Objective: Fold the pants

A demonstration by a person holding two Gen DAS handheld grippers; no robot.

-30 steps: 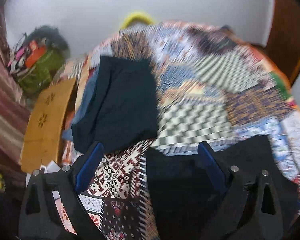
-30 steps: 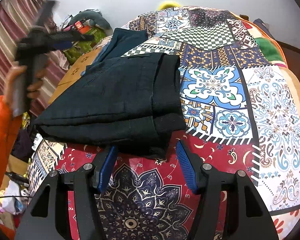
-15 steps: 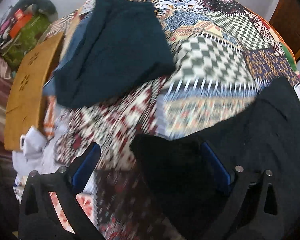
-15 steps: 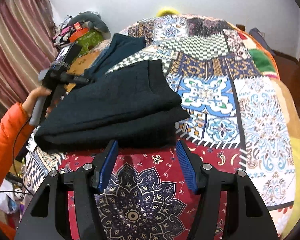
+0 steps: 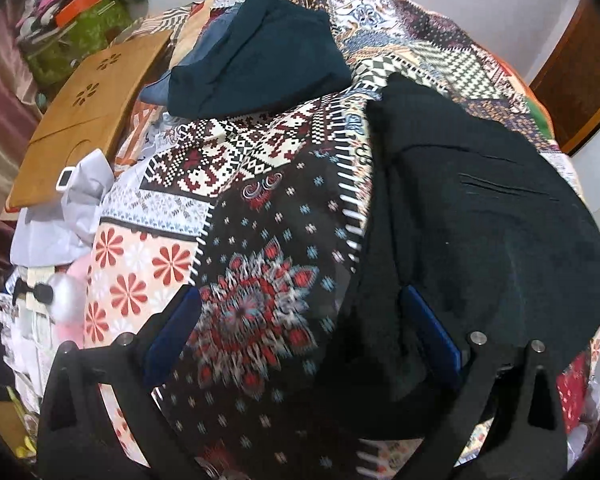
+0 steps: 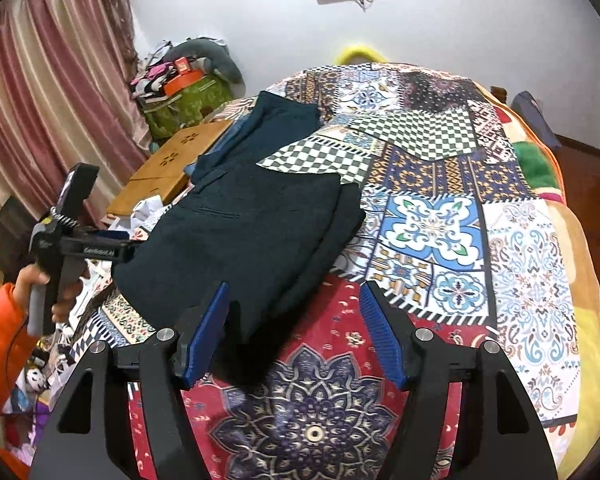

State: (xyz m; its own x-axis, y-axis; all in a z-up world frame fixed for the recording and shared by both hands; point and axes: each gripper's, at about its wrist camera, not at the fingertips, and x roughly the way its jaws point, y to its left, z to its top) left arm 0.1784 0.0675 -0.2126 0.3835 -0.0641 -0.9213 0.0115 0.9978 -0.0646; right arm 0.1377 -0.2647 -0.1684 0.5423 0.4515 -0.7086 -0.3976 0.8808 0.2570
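Note:
Black pants (image 6: 252,232) lie folded in a flat stack on the patchwork bedspread (image 6: 432,224). In the left wrist view the pants (image 5: 480,240) fill the right side. My left gripper (image 5: 300,332) is open at the stack's left edge, its right finger over the cloth and its left finger over the bedspread. It also shows in the right wrist view (image 6: 128,246), at the pants' far left edge. My right gripper (image 6: 296,332) is open and empty, its jaws on either side of the stack's near corner, just above the bedspread.
A second folded dark teal garment (image 5: 260,52) lies farther back on the bed. A wooden lap tray (image 5: 84,116) and white crumpled cloth (image 5: 72,208) sit at the bed's left edge. A green bag with clutter (image 6: 184,100) stands by the curtain.
My left gripper has swung down from the air to the left edge of the folded pants. My right gripper has drawn back and lifted a little, staying open.

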